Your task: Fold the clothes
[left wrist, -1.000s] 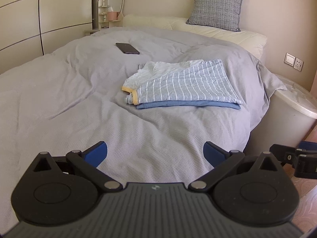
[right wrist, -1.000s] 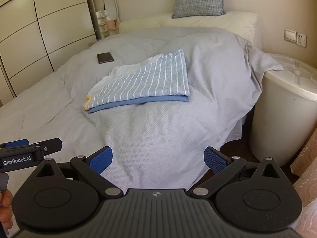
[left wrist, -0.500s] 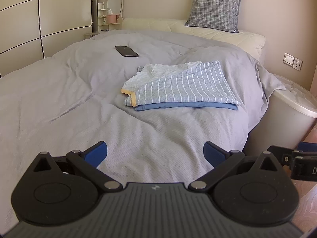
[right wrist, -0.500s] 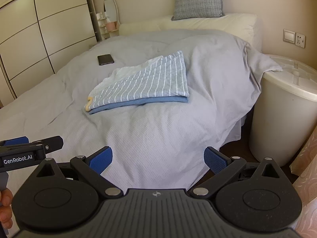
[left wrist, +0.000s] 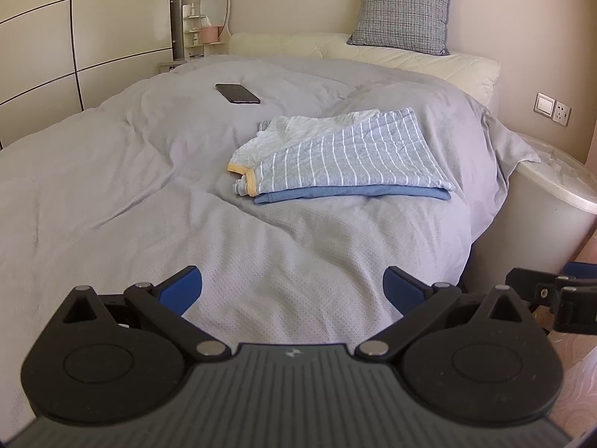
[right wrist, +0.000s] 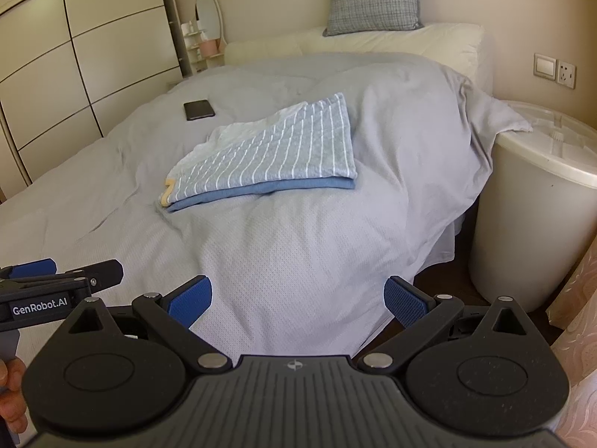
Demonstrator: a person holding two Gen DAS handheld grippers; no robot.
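A folded blue garment with white stripes and a yellow trim (left wrist: 343,160) (right wrist: 272,156) lies flat on the grey bedspread (left wrist: 130,186) (right wrist: 298,246), toward the bed's right side. My left gripper (left wrist: 293,291) hangs open over the near part of the bed, well short of the garment, with nothing between its blue pads. My right gripper (right wrist: 298,298) is open too, empty, near the bed's corner. The left gripper's side (right wrist: 56,291) shows at the left edge of the right wrist view, and the right gripper (left wrist: 552,295) at the right edge of the left wrist view.
A black phone (left wrist: 237,93) (right wrist: 199,109) lies on the bedspread beyond the garment. A round white bin with a lid (right wrist: 541,216) stands beside the bed on the right. A checked cushion (left wrist: 403,11) and cream pillows sit at the headboard. Wardrobe doors (left wrist: 56,37) line the left wall.
Both grippers have drawn back slightly and tilted, so the garment sits a little lower and farther in each view. The garment itself has not moved.
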